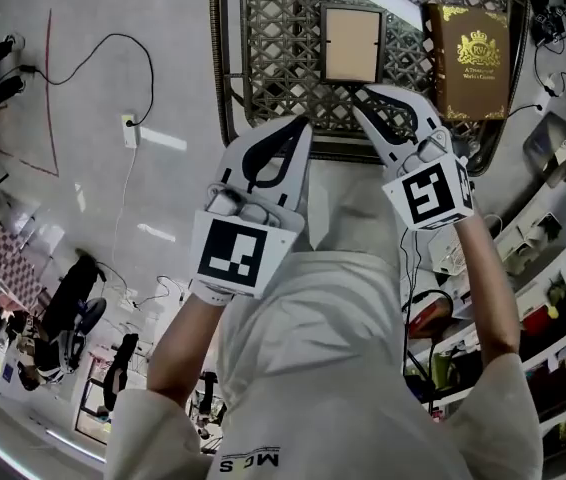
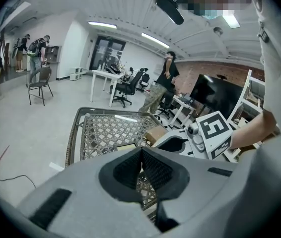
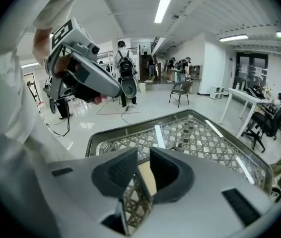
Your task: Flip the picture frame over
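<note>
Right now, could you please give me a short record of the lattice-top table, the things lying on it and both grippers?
surface: dark-rimmed lattice-top table
picture frame: dark rectangular frame around a beige panel, lying flat, untouched
book: brown hardcover with gold print, flat, to the right of the frame and apart from it
left gripper: jaws together, empty, over the table's near edge
right gripper: jaws apart, nothing between them, pointed toward the frame
task status: frame not yet gripped
</note>
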